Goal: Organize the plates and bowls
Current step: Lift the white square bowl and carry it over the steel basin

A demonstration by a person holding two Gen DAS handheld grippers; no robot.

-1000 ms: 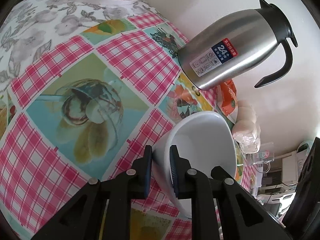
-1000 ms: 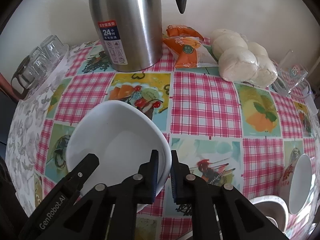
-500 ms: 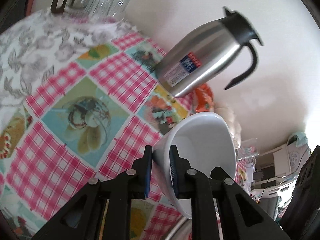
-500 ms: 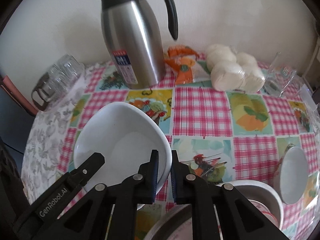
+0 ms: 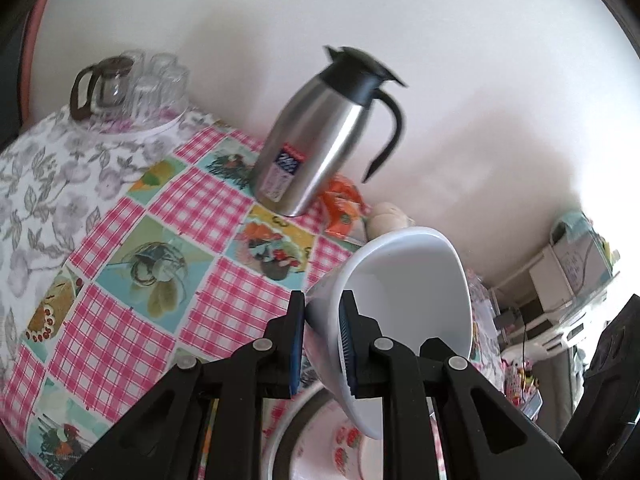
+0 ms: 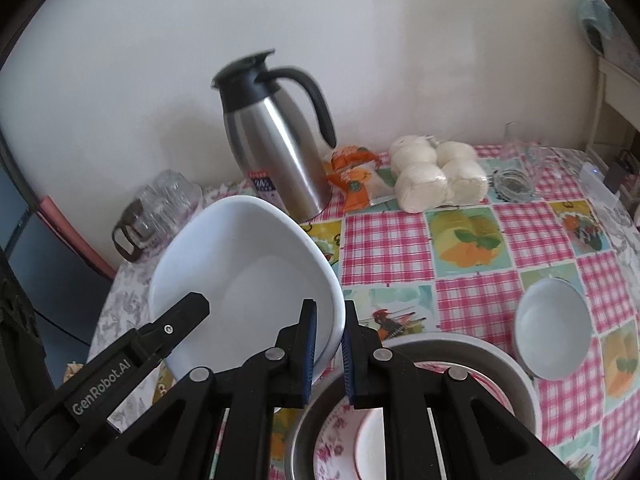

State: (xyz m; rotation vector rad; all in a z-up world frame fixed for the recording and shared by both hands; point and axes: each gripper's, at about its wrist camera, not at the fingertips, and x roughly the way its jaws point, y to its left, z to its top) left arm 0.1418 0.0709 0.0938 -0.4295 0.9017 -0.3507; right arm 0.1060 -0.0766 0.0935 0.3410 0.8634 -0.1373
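A large white bowl hangs tilted above the checked tablecloth, held by both grippers. My right gripper is shut on its right rim. My left gripper is shut on the opposite rim of the same white bowl, and one of its fingers shows at the bowl's left side in the right wrist view. Below stands a metal basin with a flower-patterned plate inside it. A small white bowl sits on the table to the basin's right.
A steel thermos jug stands at the back by the wall. Beside it lie an orange snack packet and bagged white buns. Upturned glasses and a glass pot sit at the far left corner. Glassware stands at the back right.
Both grippers have risen and pulled back with the white bowl between them. The table looks farther away, and the metal basin with the patterned plate has come into view below.
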